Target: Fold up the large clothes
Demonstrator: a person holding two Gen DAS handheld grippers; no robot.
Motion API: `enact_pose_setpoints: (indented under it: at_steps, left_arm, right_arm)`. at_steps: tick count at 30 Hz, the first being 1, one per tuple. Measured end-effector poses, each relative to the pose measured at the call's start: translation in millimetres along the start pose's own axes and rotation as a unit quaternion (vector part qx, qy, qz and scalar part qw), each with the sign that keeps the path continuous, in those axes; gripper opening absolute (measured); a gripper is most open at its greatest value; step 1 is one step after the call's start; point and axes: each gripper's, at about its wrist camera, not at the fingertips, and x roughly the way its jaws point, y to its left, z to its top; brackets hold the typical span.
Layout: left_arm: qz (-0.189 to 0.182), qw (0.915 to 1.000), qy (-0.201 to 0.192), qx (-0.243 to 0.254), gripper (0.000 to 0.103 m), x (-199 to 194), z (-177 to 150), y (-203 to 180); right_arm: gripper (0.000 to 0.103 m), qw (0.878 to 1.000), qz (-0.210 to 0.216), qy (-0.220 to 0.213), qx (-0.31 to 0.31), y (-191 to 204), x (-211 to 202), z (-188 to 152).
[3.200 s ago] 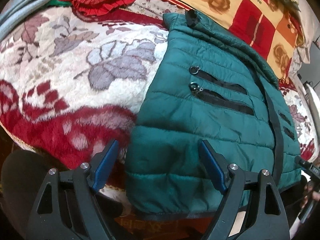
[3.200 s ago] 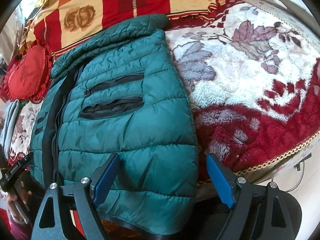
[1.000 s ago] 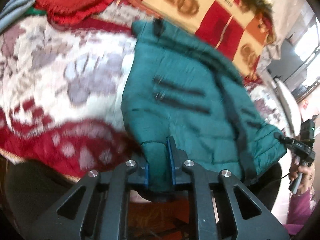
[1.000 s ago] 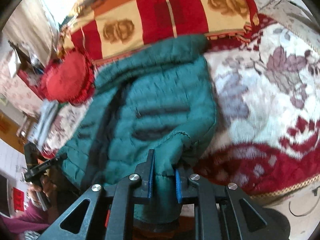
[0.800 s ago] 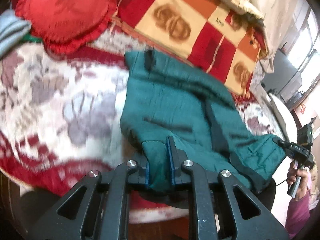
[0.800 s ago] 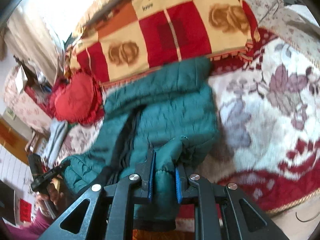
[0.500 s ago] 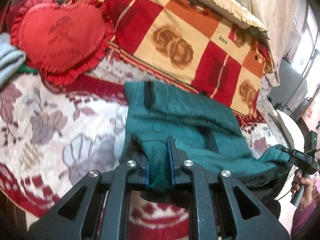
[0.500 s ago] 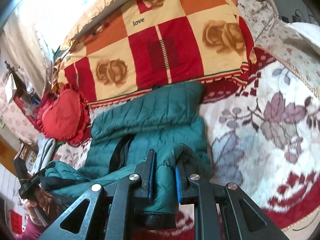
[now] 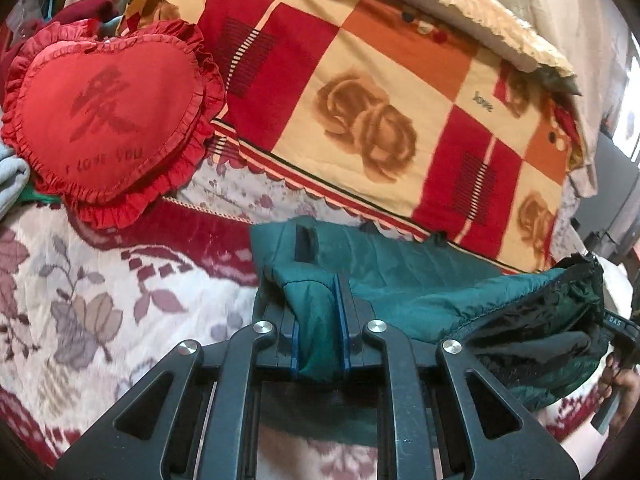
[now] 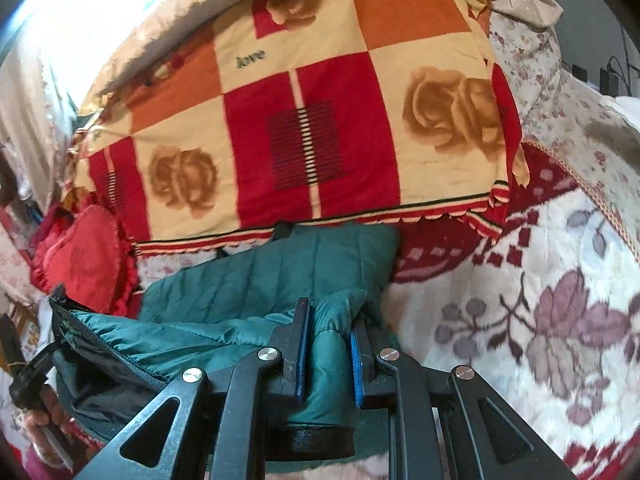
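Note:
A green quilted jacket [image 9: 420,280] lies on a floral blanket, its collar end by the checked quilt. My left gripper [image 9: 320,304] is shut on the jacket's left hem corner and holds it above the upper part of the jacket. My right gripper [image 10: 328,332] is shut on the right hem corner of the jacket [image 10: 272,276] and holds it likewise. The hem hangs between the two grippers and shows the dark lining [image 9: 532,336]. The other gripper shows at each view's edge, the right one at the right edge of the left wrist view [image 9: 616,336].
A red and cream checked quilt [image 9: 380,92] is piled right behind the jacket's collar. A red heart cushion [image 9: 104,116] lies at the back left. The white and red floral blanket [image 10: 520,320] covers the bed on both sides.
Both grippers closed on the hem corners, lifted them, and carried them forward over the jacket toward the collar. The lower half of the jacket now hangs doubled over the upper half.

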Motion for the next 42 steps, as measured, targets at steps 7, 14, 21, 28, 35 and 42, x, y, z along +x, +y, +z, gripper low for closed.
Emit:
enact_pose_setpoints:
  at_steps: [7,14,21,28,35,42]
  left_arm:
    - [0.024,0.9992,0.009,-0.029,0.013,52.3,32.2,6.7]
    - [0.047,0.9985,0.016,-0.02,0.013,100.2,54.0,3.1]
    - [0.059,0.9945,0.063,-0.059,0.015,162.5,45.7,15.0]
    - [-0.014,0.9917,0.092,-0.089,0.028,159.9,60.1,30.6]
    - [-0.038,0.9922,0.024,-0.116,0.084,120.5,69.7,29.5]
    - [0.01,0.9977,0.055,-0.037,0.084,137.8,41.4,-6.1]
  right_arm:
    - [0.015,0.999,-0.044,0.005,0.011,-3.3,52.3,31.9]
    - [0.015,0.998,-0.064,0.005,0.009,-1.2,96.4,53.6]
    - [0.028,0.993,-0.052,0.027,0.105,-33.8,161.5,44.3]
    - [0.052,0.992,-0.027,0.008,0.12,-43.6,138.5,47.1]
    - [0.076,0.996,-0.036,-0.038,0.066,-15.5,96.6,41.0]
    - [0.065,0.989,-0.045,0.027,-0.137,82.0,163.4,17.2]
